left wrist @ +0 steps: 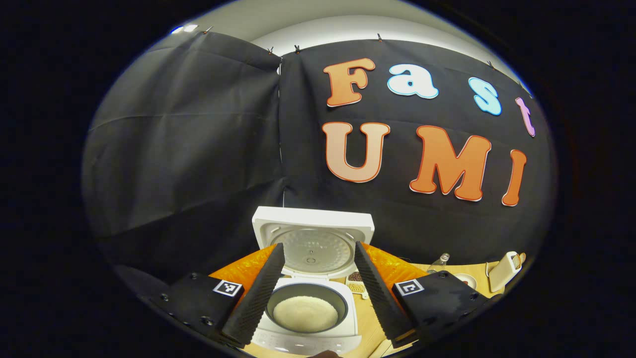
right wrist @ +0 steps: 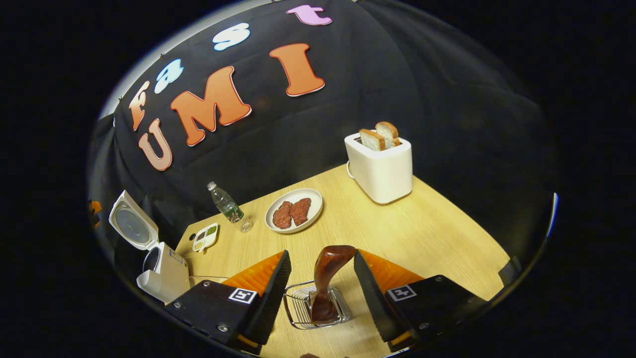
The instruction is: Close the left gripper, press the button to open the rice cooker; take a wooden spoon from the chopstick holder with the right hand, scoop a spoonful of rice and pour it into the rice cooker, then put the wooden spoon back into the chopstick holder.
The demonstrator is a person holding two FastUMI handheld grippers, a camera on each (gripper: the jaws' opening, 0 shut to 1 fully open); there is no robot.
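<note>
My left tongs (left wrist: 315,291) hang spread wide above the rice cooker (left wrist: 307,318), gripping nothing, with the cooker framed in the gap between the two fingers. Its lid (left wrist: 313,238) stands fully raised behind the pot, the inner plate facing me, and the dark inner pot (left wrist: 306,307) holds a flat bed of white rice (left wrist: 305,314). Just past the cooker on the tabletop (left wrist: 367,328) lies a small sectioned dish (left wrist: 356,283), and farther right I see a clear bottle (left wrist: 440,262) and a white toaster (left wrist: 503,270). My right tongs (right wrist: 322,283) are also parted and not closed on anything; between their fingers stands the wooden spoon (right wrist: 327,281), dark reddish brown, its end down inside the wire chopstick holder (right wrist: 297,308) and its upper part leaning slightly right. I cannot tell whether either finger touches the spoon. In the right gripper view the open rice cooker (right wrist: 161,268) sits at the far left edge of the tabletop (right wrist: 427,233), with the sectioned dish (right wrist: 205,237) and the bottle (right wrist: 226,203) near it, a plate (right wrist: 316,199) carrying two dark pieces of meat (right wrist: 291,213) in the middle, and the toaster (right wrist: 382,169) with two slices of bread (right wrist: 379,135) sticking up at the back.
</note>
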